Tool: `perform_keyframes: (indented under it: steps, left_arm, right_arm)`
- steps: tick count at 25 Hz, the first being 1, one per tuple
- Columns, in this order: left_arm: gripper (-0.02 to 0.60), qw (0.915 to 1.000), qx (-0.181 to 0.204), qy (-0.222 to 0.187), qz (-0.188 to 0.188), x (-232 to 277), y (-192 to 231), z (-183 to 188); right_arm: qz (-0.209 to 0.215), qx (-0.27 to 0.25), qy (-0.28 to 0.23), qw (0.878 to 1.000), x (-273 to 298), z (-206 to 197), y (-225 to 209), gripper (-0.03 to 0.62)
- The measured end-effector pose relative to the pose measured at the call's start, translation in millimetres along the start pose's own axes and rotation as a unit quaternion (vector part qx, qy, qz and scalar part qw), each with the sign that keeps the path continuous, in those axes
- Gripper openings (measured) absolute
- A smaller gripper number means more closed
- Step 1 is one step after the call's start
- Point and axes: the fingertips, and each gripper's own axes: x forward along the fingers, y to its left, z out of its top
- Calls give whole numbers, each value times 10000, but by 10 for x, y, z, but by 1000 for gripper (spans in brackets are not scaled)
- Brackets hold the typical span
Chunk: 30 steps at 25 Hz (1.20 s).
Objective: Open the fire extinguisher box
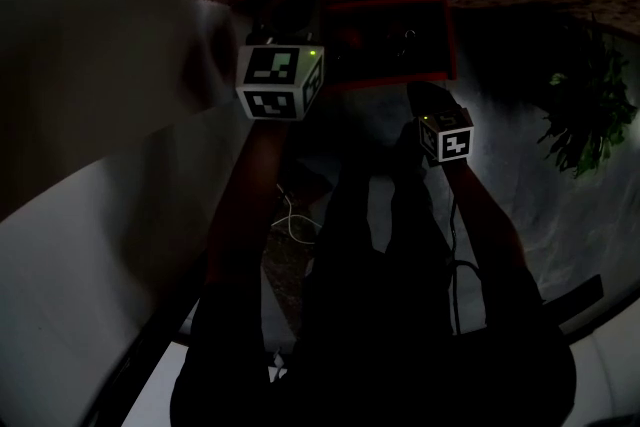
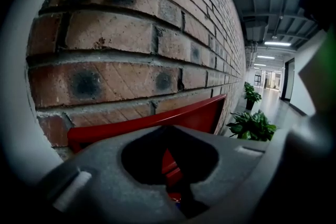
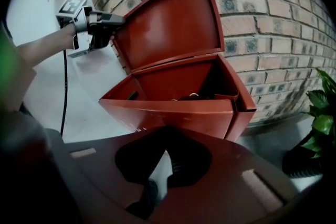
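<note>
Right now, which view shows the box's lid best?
The right gripper view: the whole lid stands raised, the left gripper at its corner. The left gripper view shows only its red edge against the brick wall; the head view is too dark, just a dim red shape.

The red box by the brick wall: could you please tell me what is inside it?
Under the raised lid, the box shows a metal ring among dark shapes; its front wall hides everything lower.

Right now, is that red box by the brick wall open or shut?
Open. Its lid stands raised against the brick wall, the inside shows, and the left hand-held gripper grips the lid's edge.
</note>
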Motion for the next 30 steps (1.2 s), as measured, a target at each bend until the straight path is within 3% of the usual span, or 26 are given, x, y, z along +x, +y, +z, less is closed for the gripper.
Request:
perform_keyframes:
  steps: [11,14,18,24,30]
  left_arm:
    - [3,9996,-77,86,240,45,197,-21]
    - [3,9999,64,70,139,67,127,-3]
    - [3,9996,217,148,-54,55,-46,-15]
    - [3,9989,141,175,-410,7,-345,-59]
    - [3,9984,153,193,-514,-100,-456,-86]
  right_arm:
    - [32,129,126,9998,6,33,-10,0]
    - [-10,-62,127,9999,11,88,-16,0]
    - [68,109,240,9996,7,11,24,0]
    - [-65,-9,421,9991,19,56,2,0]
    - [-24,75,526,9986,10,16,15,0]
